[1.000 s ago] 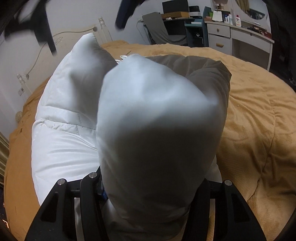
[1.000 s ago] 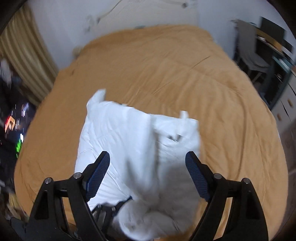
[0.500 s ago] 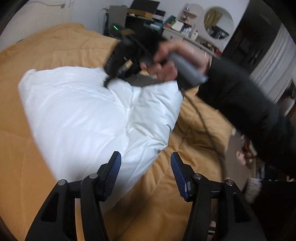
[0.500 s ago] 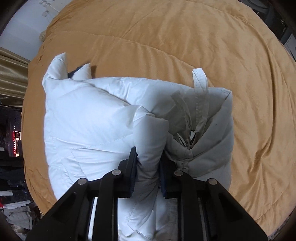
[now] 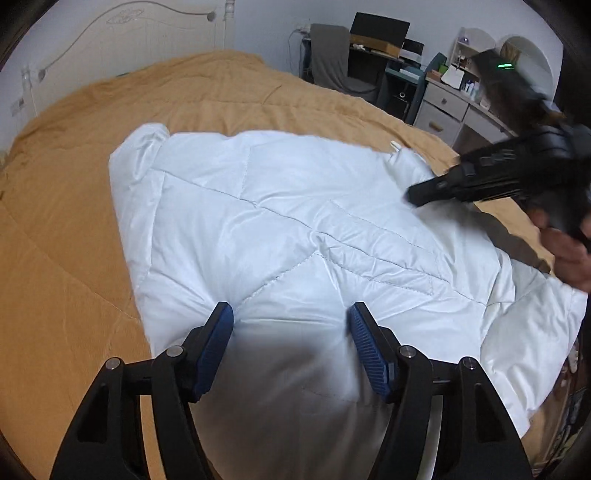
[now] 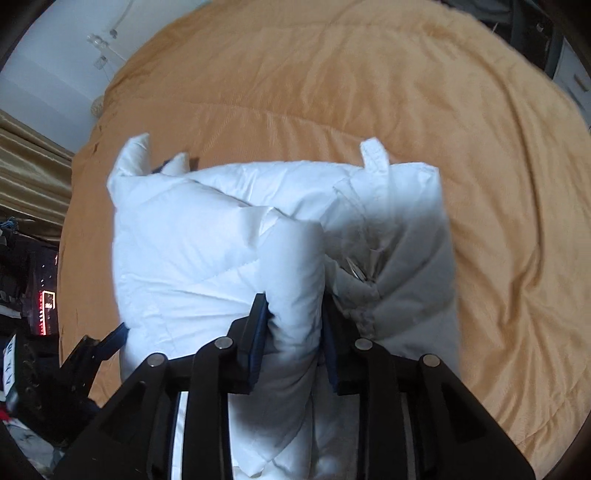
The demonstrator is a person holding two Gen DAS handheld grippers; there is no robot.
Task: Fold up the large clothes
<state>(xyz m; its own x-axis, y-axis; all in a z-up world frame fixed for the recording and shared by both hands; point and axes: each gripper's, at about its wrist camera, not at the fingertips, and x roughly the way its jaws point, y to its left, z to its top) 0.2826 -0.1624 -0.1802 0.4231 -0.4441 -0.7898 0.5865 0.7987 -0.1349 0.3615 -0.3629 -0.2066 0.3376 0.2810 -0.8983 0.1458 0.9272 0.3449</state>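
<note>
White quilted puffer jacket point(image 5: 295, 229) lies spread across the mustard-orange bedspread point(image 5: 74, 221), its stitched panels facing up and its near hem bulging toward you. Your left gripper point(image 5: 291, 325) stands wide, the blue-padded fingers point(image 5: 218, 343) on either side of that near bulge without pinching it; the pads look close to the fabric, but whether they touch cannot be told. At the right of the left wrist view, your right gripper point(image 5: 480, 184) appears as a dark, motion-blurred shape over the jacket's far right edge, with your hand point(image 5: 569, 254) behind it.

In the right wrist view, the right gripper point(image 6: 295, 325) is clamped narrowly on a thick roll of the puffer jacket point(image 6: 221, 258), the white padding squeezed between both pads and rising beyond them. To the right of this roll, the lining folds inward around a small metal fastener point(image 6: 356, 273). A white hanging loop point(image 6: 375, 155) sticks up at the far edge, and two pointed corners of fabric rise at the far left. The bedspread point(image 6: 406, 92) surrounds the garment on the far, left and right sides. Gold curtains point(image 6: 26, 177) hang at far left. In the left wrist view, a white headboard point(image 5: 129, 33), a grey chair point(image 5: 332, 55) and a desk with drawers point(image 5: 447, 107) stand beyond the bed.
</note>
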